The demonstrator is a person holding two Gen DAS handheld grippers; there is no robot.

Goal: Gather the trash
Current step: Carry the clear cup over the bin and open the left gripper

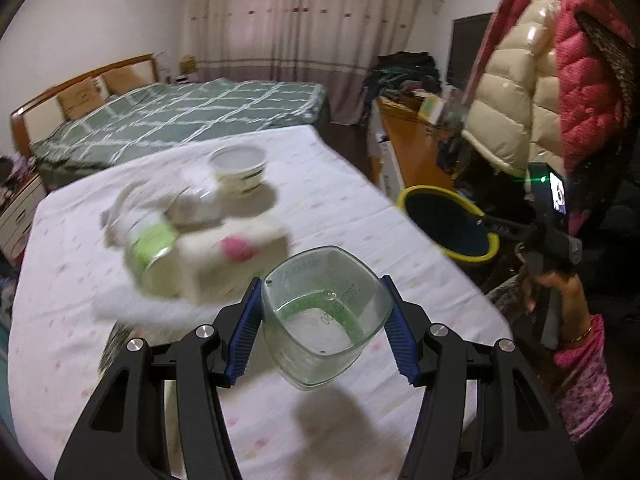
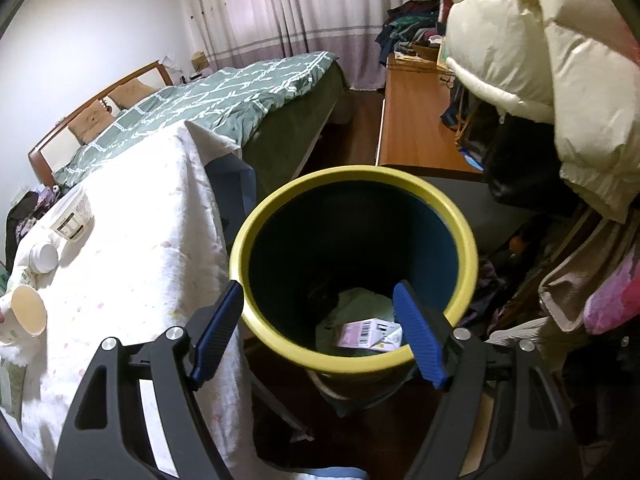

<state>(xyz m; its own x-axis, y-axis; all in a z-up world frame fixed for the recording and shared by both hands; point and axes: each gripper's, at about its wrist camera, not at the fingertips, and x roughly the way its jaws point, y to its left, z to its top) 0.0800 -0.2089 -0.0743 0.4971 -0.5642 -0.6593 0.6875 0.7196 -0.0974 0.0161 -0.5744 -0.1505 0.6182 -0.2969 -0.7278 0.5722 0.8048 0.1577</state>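
Observation:
My left gripper (image 1: 321, 282) is shut on a clear square plastic cup (image 1: 326, 320) with green residue, held a little above the white tablecloth (image 1: 360, 216). Blurred behind it lie a white carton (image 1: 236, 256), a green-labelled bottle (image 1: 152, 248) and a paper bowl (image 1: 238, 170). My right gripper (image 2: 318, 286) stands open above the yellow-rimmed dark bin (image 2: 356, 176), with nothing between its pads. A barcoded box (image 2: 364, 334) and pale paper lie in the bin. The bin (image 1: 436, 190) stands off the table's right edge.
A bowl (image 2: 72, 216), a white-capped bottle (image 2: 44, 256) and a paper cup (image 2: 28, 308) sit on the table. A green bed (image 1: 180, 116) lies behind, a wooden desk (image 2: 416, 128) to the right. Puffy jackets (image 1: 520, 92) hang close by. A person's hand (image 1: 560, 288) holds the right tool.

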